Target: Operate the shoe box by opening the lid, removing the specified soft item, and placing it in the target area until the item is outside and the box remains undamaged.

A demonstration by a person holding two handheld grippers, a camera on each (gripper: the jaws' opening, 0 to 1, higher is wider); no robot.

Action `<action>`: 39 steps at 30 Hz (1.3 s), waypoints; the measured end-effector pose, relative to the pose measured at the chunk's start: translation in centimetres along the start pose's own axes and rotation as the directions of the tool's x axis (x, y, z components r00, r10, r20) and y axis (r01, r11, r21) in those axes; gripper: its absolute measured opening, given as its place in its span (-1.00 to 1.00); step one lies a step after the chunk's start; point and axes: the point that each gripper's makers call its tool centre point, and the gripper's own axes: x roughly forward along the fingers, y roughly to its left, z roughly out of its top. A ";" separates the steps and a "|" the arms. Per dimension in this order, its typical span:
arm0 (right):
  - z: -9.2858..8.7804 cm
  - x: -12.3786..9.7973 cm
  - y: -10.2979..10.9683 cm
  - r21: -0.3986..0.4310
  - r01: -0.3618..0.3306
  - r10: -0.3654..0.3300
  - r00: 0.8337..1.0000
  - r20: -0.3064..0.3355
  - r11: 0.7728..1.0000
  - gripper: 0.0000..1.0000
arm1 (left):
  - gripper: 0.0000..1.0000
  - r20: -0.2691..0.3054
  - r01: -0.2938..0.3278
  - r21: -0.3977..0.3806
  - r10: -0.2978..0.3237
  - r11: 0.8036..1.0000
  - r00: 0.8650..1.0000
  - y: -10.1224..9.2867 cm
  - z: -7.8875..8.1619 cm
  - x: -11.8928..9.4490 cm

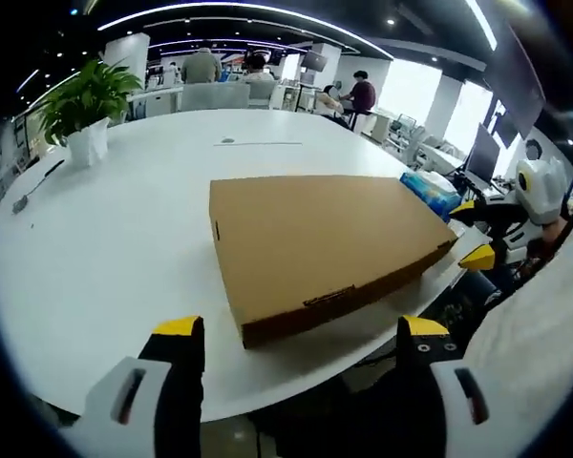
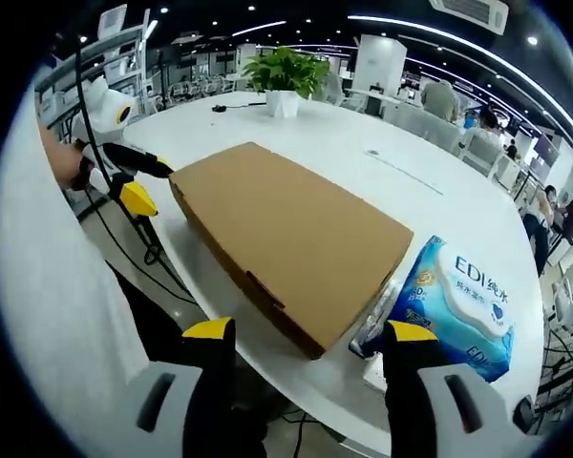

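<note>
Shoe box (image 1: 325, 250): closed, flat, centre frame on the bench.
Bench (image 1: 115, 248): white, rounded; potted plant (image 1: 84, 105) upper left.
Room: open office, ceiling strip lights.
Left hand-held gripper (image 1: 301, 334): jaws wide apart, empty.
Right hand-held gripper (image 2: 304, 334): jaws spread, empty, blue wipes pack (image 2: 458, 305) beside the box.

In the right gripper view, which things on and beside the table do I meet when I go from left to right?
Left gripper → cardboard shoe box → blue wet-wipes pack.
</note>
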 end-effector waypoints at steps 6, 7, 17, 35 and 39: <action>0.8 -1.1 0.0 -0.005 -0.040 0.040 0.999 -0.017 0.999 0.24 | 0.74 0.016 0.054 0.128 -0.057 0.990 0.998 -1.1 2.3 -0.3; 1.5 -1.4 -0.3 0.008 -0.035 0.035 0.999 0.003 0.999 0.23 | 0.74 0.017 0.058 0.117 -0.060 0.992 0.998 -1.3 3.0 -0.4; 7.7 -3.1 -4.6 0.078 0.042 -0.060 0.967 0.247 0.996 0.44 | 0.97 0.198 0.019 0.050 -0.029 0.999 0.980 -1.3 8.8 0.5; 11.7 -3.7 -12.2 0.161 0.217 -0.268 0.841 0.470 0.963 0.99 | 0.98 0.223 0.037 0.190 -0.079 0.981 0.972 -2.4 12.7 2.8; 10.3 -3.2 -12.3 0.233 0.173 -0.260 0.866 0.427 0.957 0.99 | 0.98 0.269 0.027 0.126 -0.060 0.992 0.961 -1.3 13.1 2.0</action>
